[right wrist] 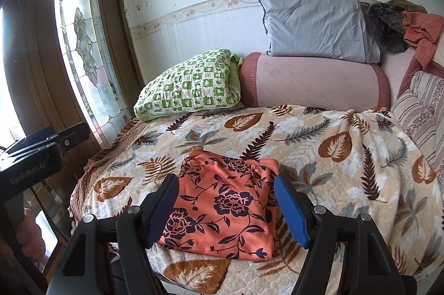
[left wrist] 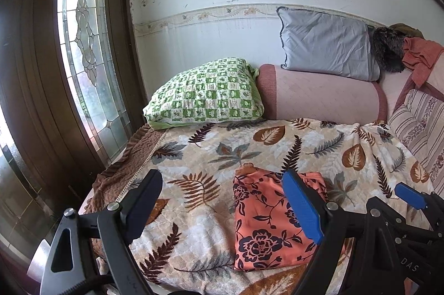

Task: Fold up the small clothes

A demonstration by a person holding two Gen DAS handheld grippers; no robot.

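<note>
A folded orange garment (right wrist: 230,206) with dark flowers lies flat on the leaf-patterned blanket (right wrist: 333,145), near the bed's front edge. My right gripper (right wrist: 226,179) hovers just above its near half, open, one finger over each side and nothing between the pads. In the left wrist view the garment (left wrist: 263,222) lies right of centre. My left gripper (left wrist: 222,174) is open and empty above the blanket (left wrist: 194,156), and its blue finger (left wrist: 302,209) overlaps the cloth's right side. A blue pad (left wrist: 410,195) of the right gripper shows at the far right.
A green checked pillow (right wrist: 191,84), a pink bolster (right wrist: 313,81) and a grey pillow (right wrist: 319,25) line the back wall. A striped cushion (right wrist: 419,106) and heaped clothes (right wrist: 416,28) sit at the right. A wooden door with a glass pane (right wrist: 83,45) stands left of the bed.
</note>
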